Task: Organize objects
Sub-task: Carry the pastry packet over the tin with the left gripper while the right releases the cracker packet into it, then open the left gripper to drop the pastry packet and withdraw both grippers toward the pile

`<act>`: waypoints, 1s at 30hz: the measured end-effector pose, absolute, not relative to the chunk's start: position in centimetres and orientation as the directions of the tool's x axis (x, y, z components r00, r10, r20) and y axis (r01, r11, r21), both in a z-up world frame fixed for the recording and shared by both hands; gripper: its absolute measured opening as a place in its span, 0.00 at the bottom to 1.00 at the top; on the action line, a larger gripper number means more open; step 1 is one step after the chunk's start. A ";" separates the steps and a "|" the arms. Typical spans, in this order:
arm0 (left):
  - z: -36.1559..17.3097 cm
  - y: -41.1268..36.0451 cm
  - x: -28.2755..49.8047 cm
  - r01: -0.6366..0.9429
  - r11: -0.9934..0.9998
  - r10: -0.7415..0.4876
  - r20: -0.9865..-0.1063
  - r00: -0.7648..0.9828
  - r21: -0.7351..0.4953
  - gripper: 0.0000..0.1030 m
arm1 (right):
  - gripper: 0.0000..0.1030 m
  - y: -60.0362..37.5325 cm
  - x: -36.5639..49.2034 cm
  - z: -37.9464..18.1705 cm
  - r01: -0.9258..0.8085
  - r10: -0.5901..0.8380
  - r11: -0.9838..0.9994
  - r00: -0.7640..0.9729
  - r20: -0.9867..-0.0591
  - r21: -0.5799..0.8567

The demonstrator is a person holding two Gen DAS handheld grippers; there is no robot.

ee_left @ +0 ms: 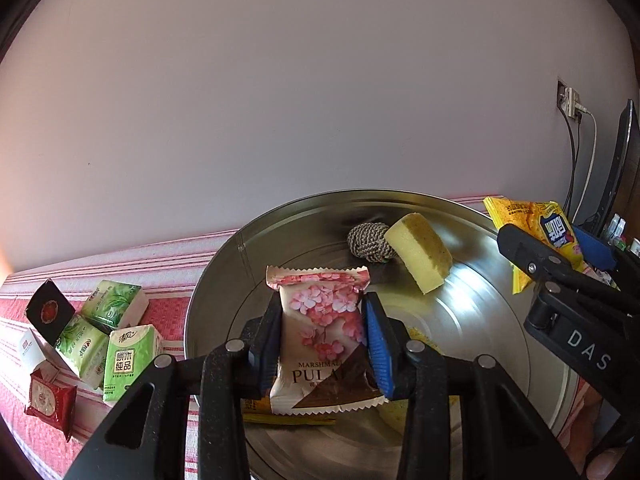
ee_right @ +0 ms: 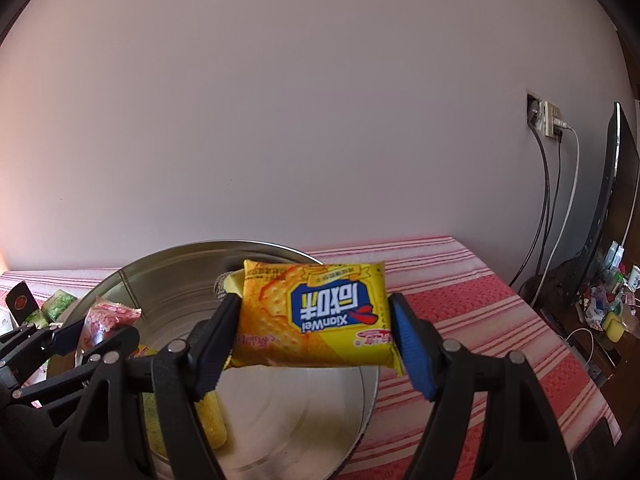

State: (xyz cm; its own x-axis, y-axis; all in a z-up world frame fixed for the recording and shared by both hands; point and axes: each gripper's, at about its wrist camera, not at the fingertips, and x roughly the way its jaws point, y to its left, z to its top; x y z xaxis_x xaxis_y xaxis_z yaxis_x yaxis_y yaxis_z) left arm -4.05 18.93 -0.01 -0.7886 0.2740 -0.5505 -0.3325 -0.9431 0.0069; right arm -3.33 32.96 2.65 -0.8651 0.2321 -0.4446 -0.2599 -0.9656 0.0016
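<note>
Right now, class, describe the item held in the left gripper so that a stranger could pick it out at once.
Find the big round metal tin on the striped cloth. Above it, the left gripper holds an upright marshmallow packet. Alone here, it bears pink blossoms and a brown corner; the other held packet is yellow.

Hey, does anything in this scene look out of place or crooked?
Nothing is spilled or damaged. Only oddity: the yellow cracker packet in the right tongs is upside down, print inverted, above the metal basin.
</note>
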 end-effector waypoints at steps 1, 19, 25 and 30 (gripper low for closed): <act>0.1 18.8 -3.9 -0.337 -0.942 0.278 -0.548 -0.789 0.006 0.62 | 0.75 32.9 -3.3 2.7 -0.264 0.234 -0.965 -0.867 -0.440 0.006; 1.2 13.3 -1.4 -0.163 -0.985 0.127 -0.413 -0.902 0.054 0.91 | 1.00 32.5 -0.1 4.6 -0.388 0.372 -0.921 -0.907 -0.199 0.046; 0.6 10.3 -0.9 -0.132 -0.990 0.099 -0.403 -0.910 0.055 0.91 | 1.00 32.7 0.3 4.0 -0.435 0.410 -0.897 -0.886 -0.218 0.082; 0.4 8.2 -0.4 -0.106 -0.991 0.065 -0.384 -0.921 0.086 0.91 | 1.00 31.1 0.8 4.0 -0.473 0.458 -0.881 -0.865 -0.205 0.028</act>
State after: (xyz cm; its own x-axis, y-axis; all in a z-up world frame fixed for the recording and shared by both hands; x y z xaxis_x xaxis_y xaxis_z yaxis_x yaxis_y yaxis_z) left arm -0.41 8.20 0.40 -0.9211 0.0652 -0.3839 -0.1059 -0.9907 0.0859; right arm 0.78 31.09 3.99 -0.8649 0.4581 -0.2053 -0.4730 -0.8806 0.0278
